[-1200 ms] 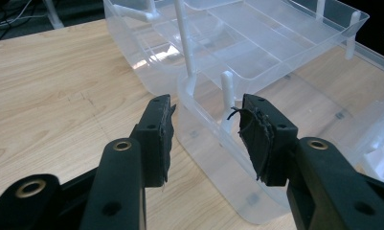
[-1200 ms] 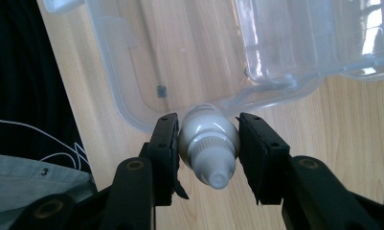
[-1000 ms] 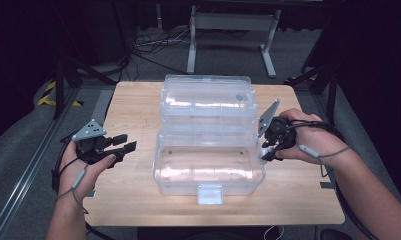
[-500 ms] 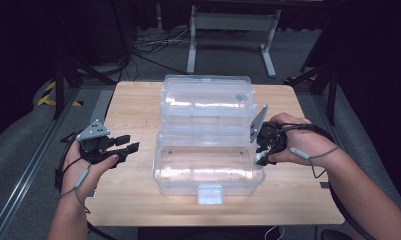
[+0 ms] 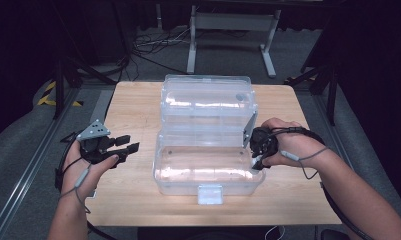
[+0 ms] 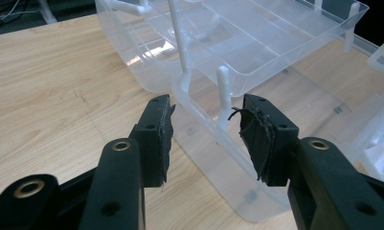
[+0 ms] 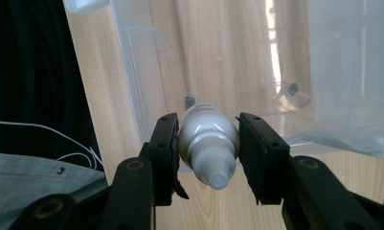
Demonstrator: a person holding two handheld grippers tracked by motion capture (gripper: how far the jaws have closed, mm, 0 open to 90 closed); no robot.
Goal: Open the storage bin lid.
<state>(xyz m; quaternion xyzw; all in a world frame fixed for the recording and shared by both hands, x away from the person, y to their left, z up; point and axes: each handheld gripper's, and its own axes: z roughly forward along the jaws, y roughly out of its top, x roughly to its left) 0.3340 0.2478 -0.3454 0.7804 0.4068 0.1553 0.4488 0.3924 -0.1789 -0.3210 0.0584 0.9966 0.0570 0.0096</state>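
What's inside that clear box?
The box looks bare inside: wood grain shows through its bottom. The right gripper holds a white bottle over its edge. Glare hides some spots.

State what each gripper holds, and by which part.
Right gripper clamps a small white bottle across its shoulder, nozzle toward the camera. Left gripper is open, holding nothing.

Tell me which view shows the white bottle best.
Right gripper view: the white bottle sits large between the right gripper pads, nozzle toward the camera, above the clear box. In the high view the hand covers it. The left gripper view looks at the box's near corner instead.
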